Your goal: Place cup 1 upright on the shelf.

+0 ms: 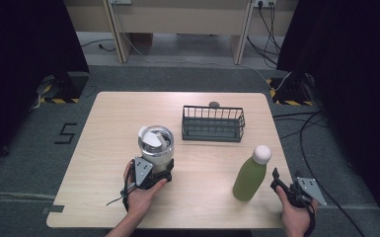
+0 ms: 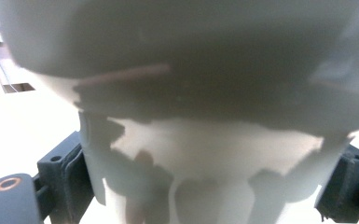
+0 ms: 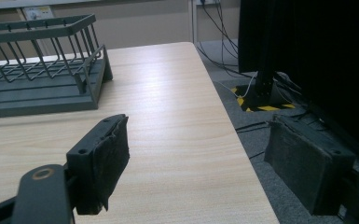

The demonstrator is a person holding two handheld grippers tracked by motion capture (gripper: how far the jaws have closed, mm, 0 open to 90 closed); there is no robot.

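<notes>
So the left gripper [image 1: 154,173] is clamping the base of the shiny steel tumbler with the white flip lid [image 1: 156,143], which is sitting upright on the pale wooden table [image 1: 108,123], left of centre and toward the person's edge. In the left gripper view the jaws are pressing in on either side of the tumbler's [image 2: 186,140] lower body, so it's properly grasped and not just touched.

The right gripper [image 1: 282,186] is hanging out at the table's right front corner with its jaws spread wide and nothing between them; in the right gripper view the two black pads [image 3: 105,161] are framing bare tabletop and floor.

What I'm worrying about: the grip is sitting really low on a tall, top-heavy cup. If it gets lifted or swung fast, I'd guess it's going to lean or pivot between the pads, and smooth steel could be slipping too.

Second thing, the green bottle with the round white cap [image 1: 251,174] is standing just beside the open right gripper. A careless sweep inward could be knocking it over, and it's near enough to the front edge to roll off.

The dark wire basket [image 1: 212,123] is sitting behind, well apart from both, so carrying the tumbler there means clearing its rim.
</notes>
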